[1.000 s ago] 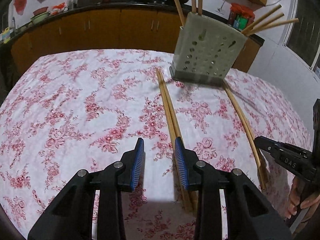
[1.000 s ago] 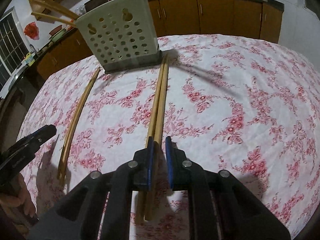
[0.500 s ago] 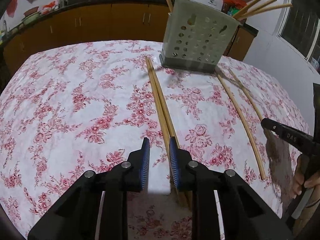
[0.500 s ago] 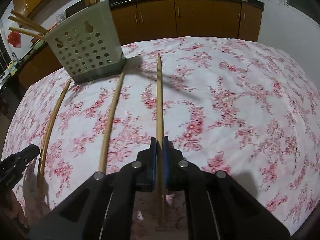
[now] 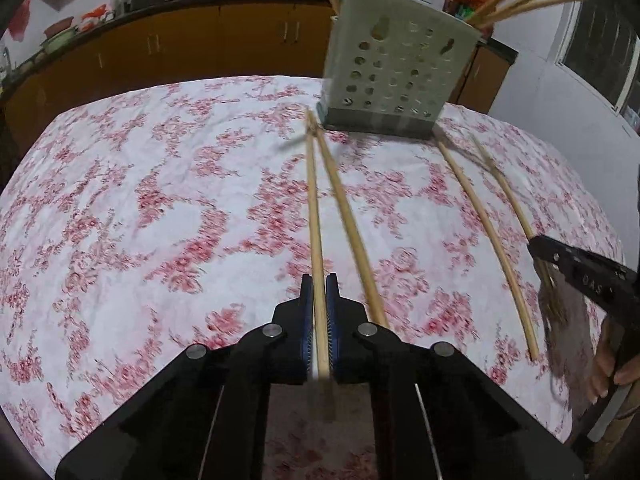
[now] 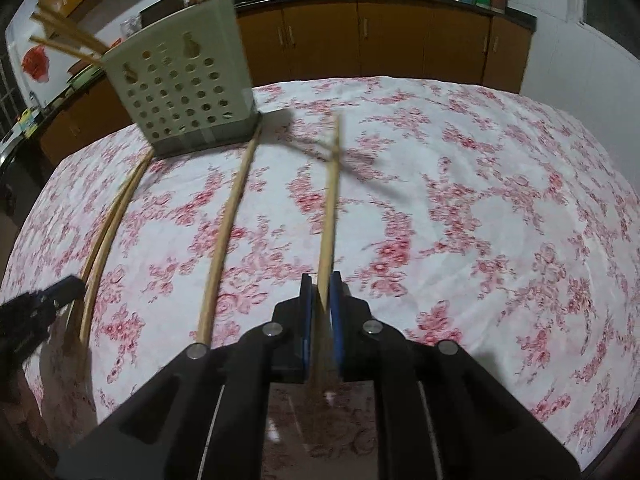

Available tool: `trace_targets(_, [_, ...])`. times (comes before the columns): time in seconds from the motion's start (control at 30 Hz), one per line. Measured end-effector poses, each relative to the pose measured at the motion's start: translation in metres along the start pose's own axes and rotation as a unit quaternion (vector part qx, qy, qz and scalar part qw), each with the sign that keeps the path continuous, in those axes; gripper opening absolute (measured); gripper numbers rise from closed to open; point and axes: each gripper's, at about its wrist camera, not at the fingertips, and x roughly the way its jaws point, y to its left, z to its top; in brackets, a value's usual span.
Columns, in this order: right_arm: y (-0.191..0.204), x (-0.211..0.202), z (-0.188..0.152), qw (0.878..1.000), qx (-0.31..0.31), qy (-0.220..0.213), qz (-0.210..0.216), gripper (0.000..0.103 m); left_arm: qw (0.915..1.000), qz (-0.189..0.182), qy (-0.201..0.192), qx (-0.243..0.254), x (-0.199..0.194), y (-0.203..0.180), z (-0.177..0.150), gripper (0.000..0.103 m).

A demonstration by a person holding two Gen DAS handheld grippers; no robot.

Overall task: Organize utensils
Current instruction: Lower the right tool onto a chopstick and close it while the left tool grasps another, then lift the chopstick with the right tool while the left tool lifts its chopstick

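Note:
A pale perforated utensil holder stands at the far side of the floral tablecloth with several chopsticks in it; it also shows in the right wrist view. My left gripper is shut on one wooden chopstick, lifted off the cloth. Its partner chopstick lies beside it. My right gripper is shut on another chopstick, held above the cloth. One loose chopstick lies left of it.
Two more chopsticks lie right of the holder; they also show at the left of the right wrist view. The other gripper sits at the right edge. The table is covered by floral cloth. Brown kitchen cabinets run behind.
My left gripper has closed on a chopstick and raised it from its pair. My right gripper, closed a second ago, has lifted its chopstick away from its partner.

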Motion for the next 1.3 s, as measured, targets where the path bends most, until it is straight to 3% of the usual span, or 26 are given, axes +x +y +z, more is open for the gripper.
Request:
trace_targets(0.17, [0.006, 0.004, 0.004, 1.0, -0.015, -0.002, -0.002, 0.008, 0.9995, 0.021, -0.006, -0.022, 0.003, 0.021, 0.009, 0.007])
trace_targets(0.27, [-0.003, 0.008, 0.01, 1.0, -0.003, -0.01, -0.026, 0.008, 0.9989, 0.03, -0.01, -0.035, 0.003, 0.033, 0.012, 0.007])
trace_targets(0.53, [-0.013, 0.013, 0.012, 0.998, 0.001, -0.031, -0.059, 0.009, 0.9988, 0.029, -0.021, -0.035, 0.002, 0.038, 0.011, 0.008])
trace_targets(1.3, [-0.017, 0.012, 0.012, 0.998, 0.01, -0.031, -0.045, 0.01, 0.9982, 0.011, -0.021, -0.055, 0.001, 0.044, 0.011, 0.008])
